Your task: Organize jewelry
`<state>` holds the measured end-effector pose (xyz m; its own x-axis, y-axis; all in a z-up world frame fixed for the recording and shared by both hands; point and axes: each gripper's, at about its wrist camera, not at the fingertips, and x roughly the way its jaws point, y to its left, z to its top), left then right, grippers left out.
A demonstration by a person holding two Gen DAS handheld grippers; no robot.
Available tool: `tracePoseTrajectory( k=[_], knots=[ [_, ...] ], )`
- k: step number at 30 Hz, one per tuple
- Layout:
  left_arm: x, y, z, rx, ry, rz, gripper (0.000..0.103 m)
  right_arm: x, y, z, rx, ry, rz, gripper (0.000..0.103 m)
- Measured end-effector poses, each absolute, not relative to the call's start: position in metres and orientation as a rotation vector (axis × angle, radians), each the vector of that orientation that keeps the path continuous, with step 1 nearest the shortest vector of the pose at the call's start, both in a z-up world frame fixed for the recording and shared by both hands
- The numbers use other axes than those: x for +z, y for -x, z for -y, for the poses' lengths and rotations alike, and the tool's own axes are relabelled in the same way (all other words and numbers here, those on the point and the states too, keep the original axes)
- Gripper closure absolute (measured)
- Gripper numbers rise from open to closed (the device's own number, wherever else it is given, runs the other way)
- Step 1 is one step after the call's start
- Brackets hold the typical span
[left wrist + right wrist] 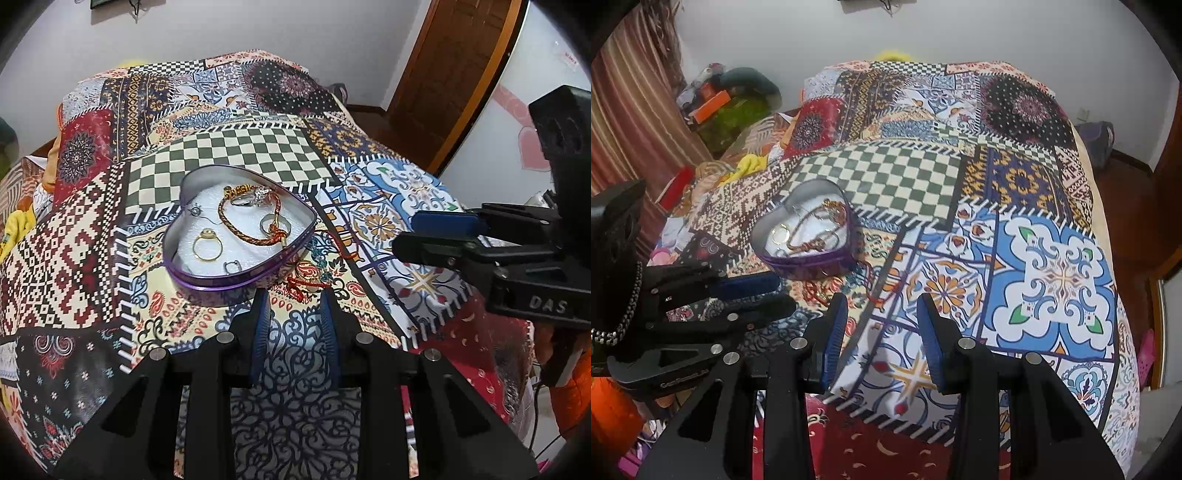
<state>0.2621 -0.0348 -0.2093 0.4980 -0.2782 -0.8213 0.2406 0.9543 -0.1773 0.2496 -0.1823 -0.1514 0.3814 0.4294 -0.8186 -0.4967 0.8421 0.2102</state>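
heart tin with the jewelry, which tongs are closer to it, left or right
Left. The left tongs hover open just short of the heart tin, at its near rim. The right tongs hover open farther off, to the tin's right, nothing held.

Black tools, ribbed blue pads

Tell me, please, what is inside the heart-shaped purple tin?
The heart-shaped purple tin holds a gold ring, a braided orange cord bracelet, silver rings and small clasps on white padding. The padding hides the tin's bottom.
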Motion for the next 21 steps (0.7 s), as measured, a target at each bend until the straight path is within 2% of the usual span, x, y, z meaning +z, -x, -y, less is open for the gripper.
tracePoseTrajectory(
  k=[13,16,17,18,21],
  knots=[
    [-0.227,-0.274,0.04,-0.294,0.051,-1.011,0.076,-0.163,-0.252,0.185,0.616,0.035,-1.047,0.068],
    [-0.228,-0.275,0.041,-0.291,0.045,-1.007,0.087,-0.165,-0.251,0.182,0.621,0.034,-1.055,0.068],
    [-0.229,-0.277,0.041,-0.29,0.049,-1.007,0.096,-0.165,-0.25,0.182,0.622,0.036,-1.057,0.068],
    [-0.229,-0.278,0.04,-0.288,0.053,-1.009,0.1,-0.166,-0.249,0.181,0.622,0.038,-1.058,0.068],
    [-0.229,-0.279,0.035,-0.29,0.075,-1.009,0.103,-0.165,-0.247,0.181,0.621,0.036,-1.06,0.068]
  ],
)
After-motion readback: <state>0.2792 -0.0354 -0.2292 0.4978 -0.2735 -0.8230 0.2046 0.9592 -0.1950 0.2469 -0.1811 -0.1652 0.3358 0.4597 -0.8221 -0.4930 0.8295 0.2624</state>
